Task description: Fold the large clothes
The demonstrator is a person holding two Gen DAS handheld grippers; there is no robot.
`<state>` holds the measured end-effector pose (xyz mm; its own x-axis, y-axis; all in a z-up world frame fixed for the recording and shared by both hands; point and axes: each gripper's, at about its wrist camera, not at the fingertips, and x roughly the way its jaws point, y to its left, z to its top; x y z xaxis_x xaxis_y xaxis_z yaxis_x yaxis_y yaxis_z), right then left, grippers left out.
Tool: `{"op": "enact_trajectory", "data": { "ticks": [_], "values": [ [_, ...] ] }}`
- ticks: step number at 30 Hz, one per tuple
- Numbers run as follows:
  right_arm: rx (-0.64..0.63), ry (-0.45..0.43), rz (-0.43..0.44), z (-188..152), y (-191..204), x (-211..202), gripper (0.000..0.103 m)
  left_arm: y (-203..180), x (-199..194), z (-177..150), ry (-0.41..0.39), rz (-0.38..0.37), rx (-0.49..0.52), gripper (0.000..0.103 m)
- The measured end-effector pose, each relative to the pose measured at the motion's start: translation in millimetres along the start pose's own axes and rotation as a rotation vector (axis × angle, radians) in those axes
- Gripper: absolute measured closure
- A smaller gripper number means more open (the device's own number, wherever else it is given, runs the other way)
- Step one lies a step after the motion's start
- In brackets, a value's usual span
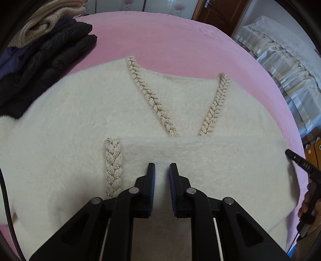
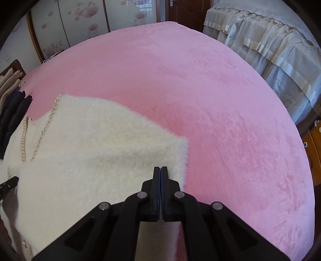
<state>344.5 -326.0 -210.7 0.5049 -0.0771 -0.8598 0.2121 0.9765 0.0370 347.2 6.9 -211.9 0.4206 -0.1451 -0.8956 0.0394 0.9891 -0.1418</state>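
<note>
A white fleece garment (image 1: 80,120) with braided cream-and-gold trim (image 1: 148,96) along its V neckline lies spread on the pink bedspread (image 1: 170,40). Its near part is folded up over the chest. My left gripper (image 1: 162,166) stands over this folded flap, its blue pads nearly together with fleece pinched between them. In the right wrist view the garment (image 2: 100,140) ends in a square corner. My right gripper (image 2: 160,168) hovers at that right edge, shut, with no fabric showing between its pads. A finger of the right gripper also shows at the left wrist view's right edge.
A stack of folded black, navy and beige clothes (image 1: 50,50) sits at the back left of the bed. Pink bedspread (image 2: 220,120) stretches right of the garment. A second bed with a pale frilled cover (image 2: 270,40), wardrobe doors (image 2: 80,20) and a wooden door (image 2: 184,10) lie beyond.
</note>
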Motion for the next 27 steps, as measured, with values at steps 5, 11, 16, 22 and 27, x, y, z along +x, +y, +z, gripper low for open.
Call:
{"op": "enact_trajectory", "data": {
  "ticks": [5,11,16,22,27],
  "values": [
    [0.023,0.01,0.078,-9,7,-32,0.1,-11,-23,-9,-0.02,0.067,0.025,0.043],
    [-0.002,-0.009,0.101,-40,26,-76,0.097,-25,-69,-25,-0.083,0.057,0.047,0.04],
    [0.004,-0.033,0.144,-68,42,-122,0.09,-38,-115,-44,-0.135,0.038,0.057,0.024],
    [-0.005,-0.096,0.121,-94,61,-168,0.09,-44,-165,-76,-0.152,0.019,0.05,0.024],
    [-0.019,-0.168,0.146,-123,80,-201,0.09,-33,-197,-107,-0.15,0.025,-0.003,0.024]
  ]
}}
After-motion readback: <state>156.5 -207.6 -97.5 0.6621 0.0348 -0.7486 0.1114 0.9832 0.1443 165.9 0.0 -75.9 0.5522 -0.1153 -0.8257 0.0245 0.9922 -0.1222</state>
